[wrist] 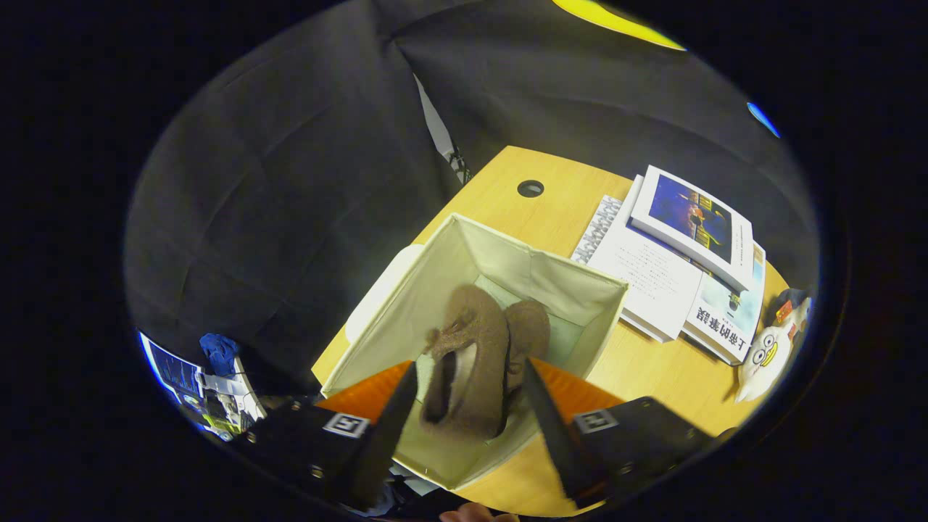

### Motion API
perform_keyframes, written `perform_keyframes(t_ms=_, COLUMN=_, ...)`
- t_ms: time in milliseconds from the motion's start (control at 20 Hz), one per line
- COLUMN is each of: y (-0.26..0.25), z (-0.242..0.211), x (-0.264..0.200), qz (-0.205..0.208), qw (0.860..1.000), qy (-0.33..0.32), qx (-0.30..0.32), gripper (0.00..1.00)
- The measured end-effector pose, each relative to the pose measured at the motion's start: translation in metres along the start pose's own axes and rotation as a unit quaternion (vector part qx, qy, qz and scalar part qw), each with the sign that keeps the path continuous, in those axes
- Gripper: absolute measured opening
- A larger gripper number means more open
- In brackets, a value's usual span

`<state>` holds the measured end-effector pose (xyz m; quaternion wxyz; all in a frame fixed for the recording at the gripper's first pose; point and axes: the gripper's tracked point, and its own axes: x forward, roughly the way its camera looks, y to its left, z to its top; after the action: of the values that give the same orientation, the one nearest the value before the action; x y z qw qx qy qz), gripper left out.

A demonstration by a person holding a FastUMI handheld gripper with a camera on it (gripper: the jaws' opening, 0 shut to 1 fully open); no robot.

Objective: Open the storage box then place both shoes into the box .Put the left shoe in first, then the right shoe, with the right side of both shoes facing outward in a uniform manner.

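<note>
Two shoes (482, 348) inside box (435, 283); hand-held gripper (470, 377) spread above.

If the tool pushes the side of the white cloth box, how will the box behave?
The box looks like thin fabric with creased walls, so it would probably flex inward rather than resist. It seems light, so it may slide on the smooth wooden table. The two shoes inside, between the open tool fingers, may steady it slightly.

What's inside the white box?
Inside the open storage box are two fuzzy brown shoes, side by side, between the gripper fingers, which stand apart. The shoes cover much of the box's floor.
</note>
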<state>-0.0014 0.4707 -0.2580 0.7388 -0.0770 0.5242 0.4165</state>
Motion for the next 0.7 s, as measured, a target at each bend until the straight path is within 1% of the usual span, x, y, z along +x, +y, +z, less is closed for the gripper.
perform_keyframes(t_ms=50, y=-0.002, z=0.003, x=-0.007, qz=-0.001, qw=1.0, qy=-0.012, qx=-0.001, gripper=0.99)
perform_keyframes(t_ms=200, y=-0.017, z=0.014, x=-0.029, qz=0.0, qw=0.999, qy=-0.048, qx=0.001, gripper=0.98)
perform_keyframes(t_ms=400, y=-0.042, z=0.023, x=-0.077, qz=-0.011, qw=0.993, qy=-0.113, qx=0.007, gripper=0.98)
perform_keyframes(t_ms=500, y=-0.062, z=0.023, x=-0.107, qz=-0.033, qw=0.989, qy=-0.146, qx=0.003, gripper=0.98)
perform_keyframes(t_ms=650, y=-0.096, z=0.023, x=-0.157, qz=-0.078, qw=0.977, qy=-0.198, qx=-0.002, gripper=0.98)
perform_keyframes(t_ms=700, y=-0.096, z=0.019, x=-0.173, qz=-0.085, qw=0.973, qy=-0.216, qx=0.004, gripper=0.98)
